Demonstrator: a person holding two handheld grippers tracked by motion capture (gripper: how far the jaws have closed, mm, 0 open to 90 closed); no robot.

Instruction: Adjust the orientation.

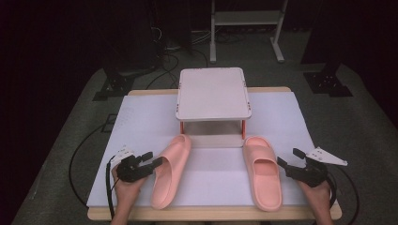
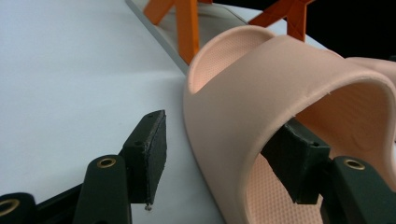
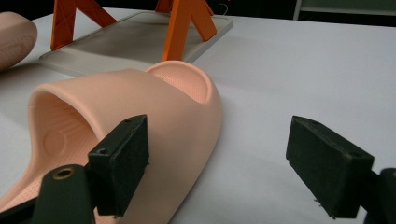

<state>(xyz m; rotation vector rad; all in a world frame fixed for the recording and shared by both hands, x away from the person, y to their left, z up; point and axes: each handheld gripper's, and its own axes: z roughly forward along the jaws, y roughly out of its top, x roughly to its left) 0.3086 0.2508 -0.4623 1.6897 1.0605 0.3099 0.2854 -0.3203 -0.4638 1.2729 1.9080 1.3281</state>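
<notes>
Two pink slides lay on the white table [image 1: 286, 117], toes pointing at a small two-tier rack [image 1: 213, 93] with orange legs at the far middle.

Left gripper [image 1: 152, 160] was at the left slipper [image 1: 171, 169], jaws half open and straddling its outer side wall: one pad sat inside under the strap, the other outside over the table with a clear gap to the wall. The left gripper view confirmed it, slipper [image 2: 261, 116] between the jaws, outer pad not touching. Contact of the inner pad on the strap was too close to call. Not clamped.

Right gripper [image 1: 290, 161] sat just beside the right slipper [image 1: 263, 172], at its outer edge. Jaws spread wide, nothing held. In the right gripper view one pad overlapped the slipper [image 3: 154, 107] at the strap side, the other hung over bare table.

Both slippers flat on their soles, well apart.
</notes>
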